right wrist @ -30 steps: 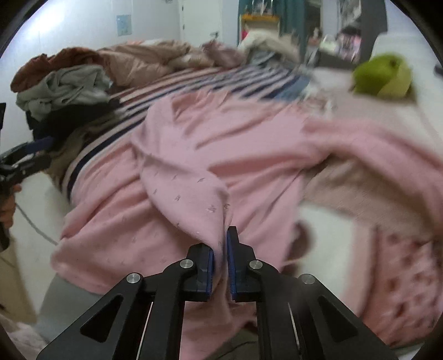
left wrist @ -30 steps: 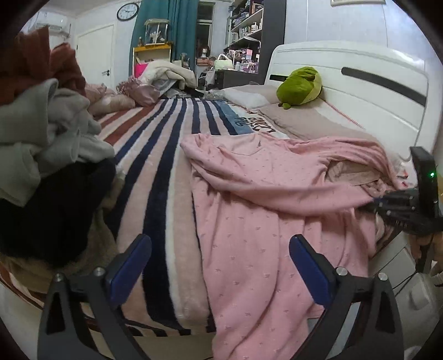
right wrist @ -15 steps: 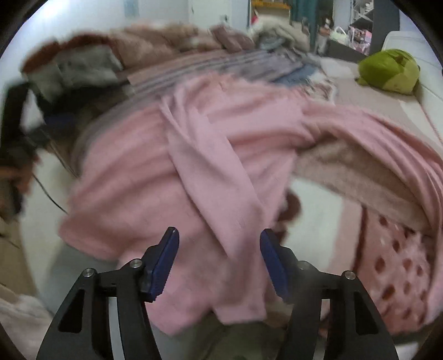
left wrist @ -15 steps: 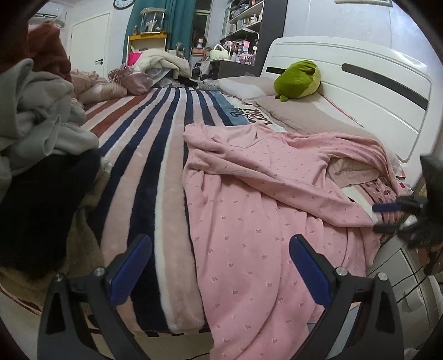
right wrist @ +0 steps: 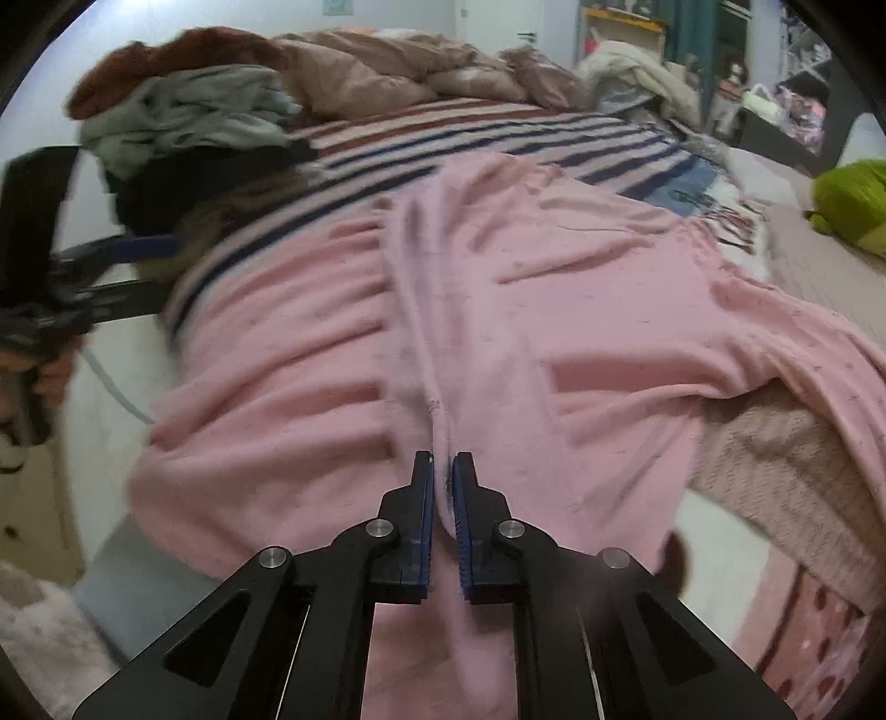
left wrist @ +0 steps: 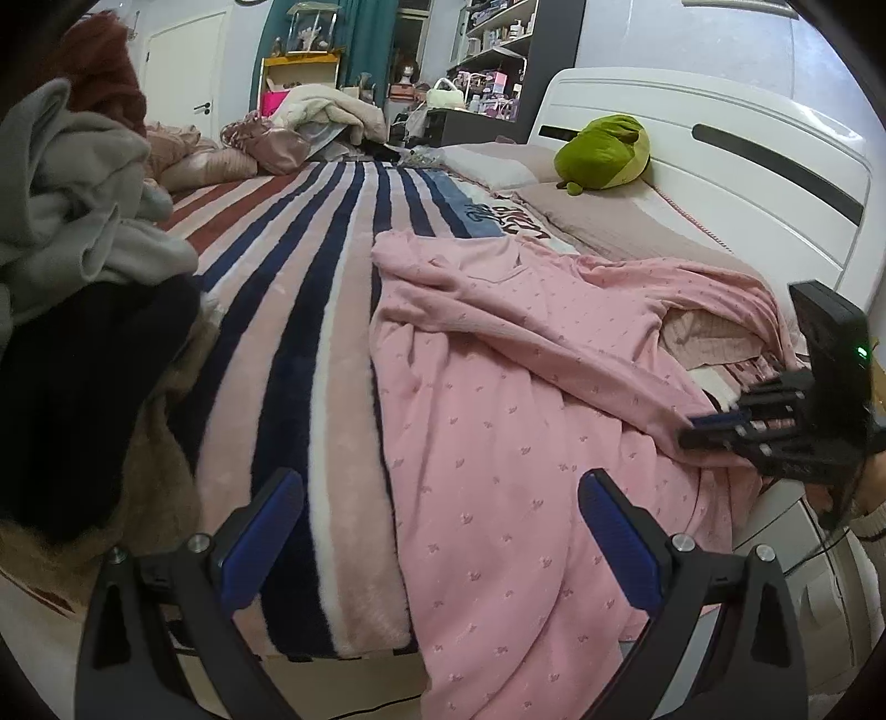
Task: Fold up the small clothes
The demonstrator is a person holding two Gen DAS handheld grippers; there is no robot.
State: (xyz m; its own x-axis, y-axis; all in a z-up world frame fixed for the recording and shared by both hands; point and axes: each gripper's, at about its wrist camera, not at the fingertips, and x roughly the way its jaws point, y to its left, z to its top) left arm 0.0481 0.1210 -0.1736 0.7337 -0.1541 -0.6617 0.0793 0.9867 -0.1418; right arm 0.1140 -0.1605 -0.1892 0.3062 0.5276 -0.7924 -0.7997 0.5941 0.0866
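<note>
The right claw (right wrist: 442, 471) is clenched on a ridge of the pink top (right wrist: 498, 343), a pinch of cloth squeezed between its blue pads at the near edge of the bed. The left claw (left wrist: 440, 531) is released, its fingers (left wrist: 260, 531) spread wide and holding nothing, hovering over the near edge where the top's hem hangs off the bed.

Taking the top as the landmark: it lies spread and rumpled across the near half of the bed, one sleeve (left wrist: 581, 354) drawn across its body toward the right claw. A striped blanket (left wrist: 310, 310) lies under it and runs on to its left. Further left, at the bed's corner, stands a heap of clothes (left wrist: 72, 232), grey over black, with a rust-red piece on top. To the right of the top a beige knitted piece (right wrist: 775, 476) shows from under its edge. Beyond the top lie pillows (left wrist: 603, 216) with a green plush toy (left wrist: 603, 152) against the white headboard (left wrist: 720, 149). Further off, more bedding is bundled at the far end, then a white door (left wrist: 185, 72), a teal curtain (left wrist: 365, 39) and dark shelves (left wrist: 498, 50) crowded with small things. Nothing lies on top of the garment.
</note>
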